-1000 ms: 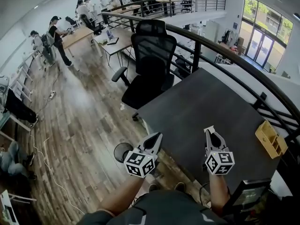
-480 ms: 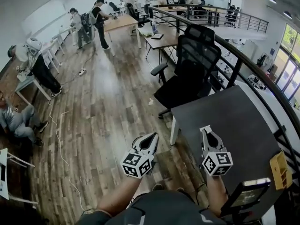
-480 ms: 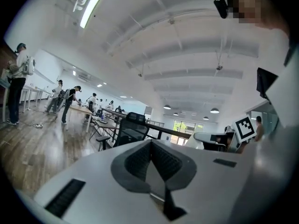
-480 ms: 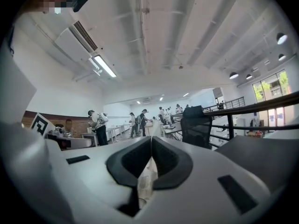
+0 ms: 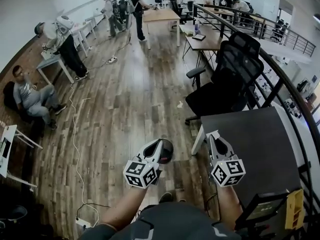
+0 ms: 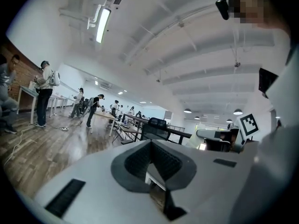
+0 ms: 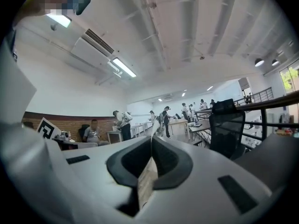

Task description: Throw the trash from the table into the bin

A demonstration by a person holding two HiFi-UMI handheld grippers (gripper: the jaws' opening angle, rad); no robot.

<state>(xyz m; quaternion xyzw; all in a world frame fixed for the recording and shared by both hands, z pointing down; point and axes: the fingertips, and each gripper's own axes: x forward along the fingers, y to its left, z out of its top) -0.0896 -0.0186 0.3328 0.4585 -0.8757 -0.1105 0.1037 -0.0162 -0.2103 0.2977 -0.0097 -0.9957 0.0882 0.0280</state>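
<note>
My left gripper [image 5: 159, 143] is shut and hangs over the floor, its tip just above a round black bin [image 5: 167, 152] that stands beside the table's corner. In the left gripper view a thin pale scrap [image 6: 156, 181] sits pinched low between the jaws of the left gripper [image 6: 150, 143]. My right gripper [image 5: 212, 135] is shut on a scrap of paper [image 7: 147, 174], whose white corner [image 5: 212, 132] pokes out past the tips. It hovers at the near left corner of the dark grey table [image 5: 255, 144].
A black office chair [image 5: 227, 79] stands at the table's far end, against a curved black railing [image 5: 280, 84]. A yellow organiser [image 5: 295, 209] and a dark stand [image 5: 260, 206] are at my right. Several people work at desks farther back; a white cable [image 5: 75, 134] crosses the wooden floor.
The view has swung left, so the table has slid toward the right. Both grippers have moved off the tabletop, and the bin now lies under the left gripper's tip.
</note>
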